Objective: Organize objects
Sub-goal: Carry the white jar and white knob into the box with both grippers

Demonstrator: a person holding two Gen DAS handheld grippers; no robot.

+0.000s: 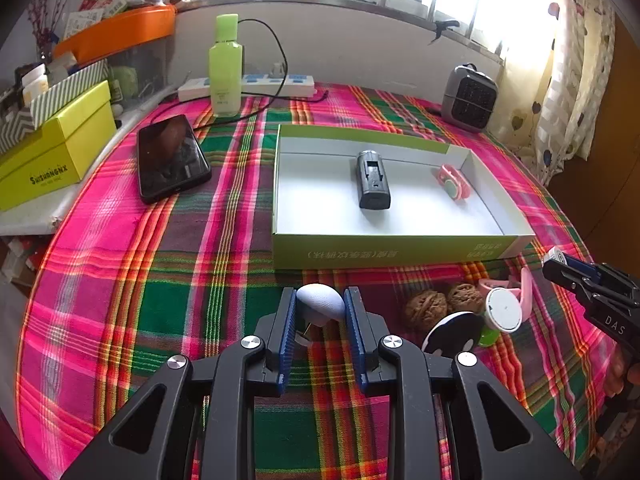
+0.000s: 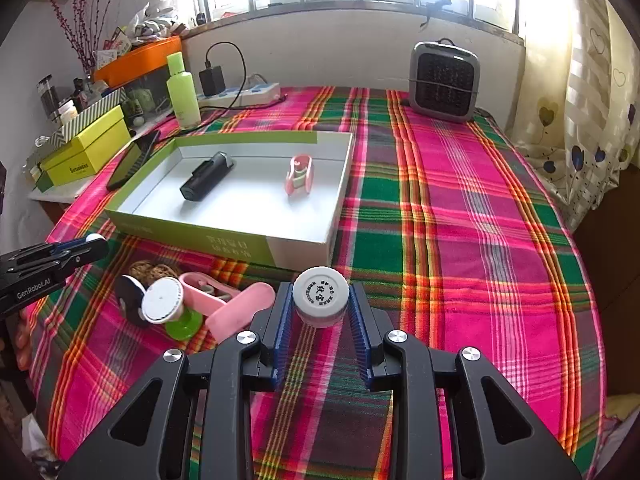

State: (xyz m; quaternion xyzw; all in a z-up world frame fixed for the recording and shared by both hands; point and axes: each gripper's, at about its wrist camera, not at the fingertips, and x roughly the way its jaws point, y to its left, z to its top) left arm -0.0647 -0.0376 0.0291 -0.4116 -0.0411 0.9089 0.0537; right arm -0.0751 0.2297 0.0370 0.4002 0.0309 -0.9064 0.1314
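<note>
A shallow green-and-white box [image 1: 384,252] [image 2: 224,246] lies on the plaid cloth and holds a black device [image 1: 373,180] [image 2: 206,176] and a small pink clip [image 1: 452,181] [image 2: 299,173]. My left gripper [image 1: 320,308] is shut on a pale egg-shaped object [image 1: 320,302] in front of the box. My right gripper [image 2: 320,300] is shut on a small white-capped jar [image 2: 320,294]. Between them lie two walnuts [image 1: 426,306], a black-and-white disc [image 1: 452,334], a white-capped green bottle [image 2: 164,300] and a pink holder [image 2: 236,308].
A black phone [image 1: 170,158], a green bottle [image 1: 225,66] and a power strip [image 1: 248,84] lie left of and behind the box. A grey heater [image 2: 444,80] stands at the back. Yellow boxes [image 1: 52,152] sit at the left edge.
</note>
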